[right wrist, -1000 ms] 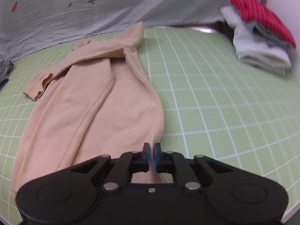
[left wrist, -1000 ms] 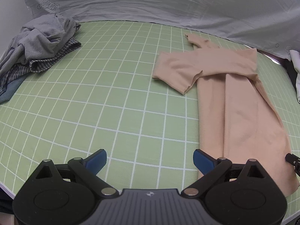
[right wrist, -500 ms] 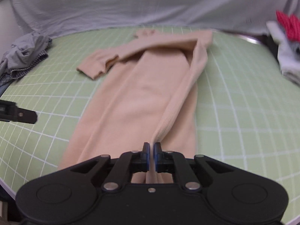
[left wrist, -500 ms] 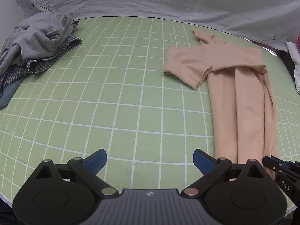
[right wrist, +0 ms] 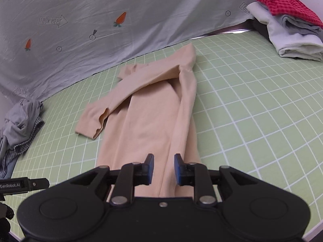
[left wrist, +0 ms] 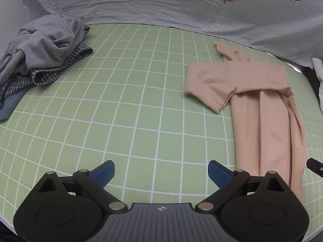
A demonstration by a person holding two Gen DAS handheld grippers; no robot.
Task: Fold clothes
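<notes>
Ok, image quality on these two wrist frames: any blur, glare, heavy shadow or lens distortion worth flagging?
Left wrist view: even, soft light; no glare; sharp; fisheye bows the green grid mat and darkens the corners. Right wrist view: same flat light and bowing; the beige garment looks slightly soft along its right fold; a bright strip glints at the mat's far edge.

Green gridded mat as work surface, grey carrot-print sheet draped behind, even light
</notes>
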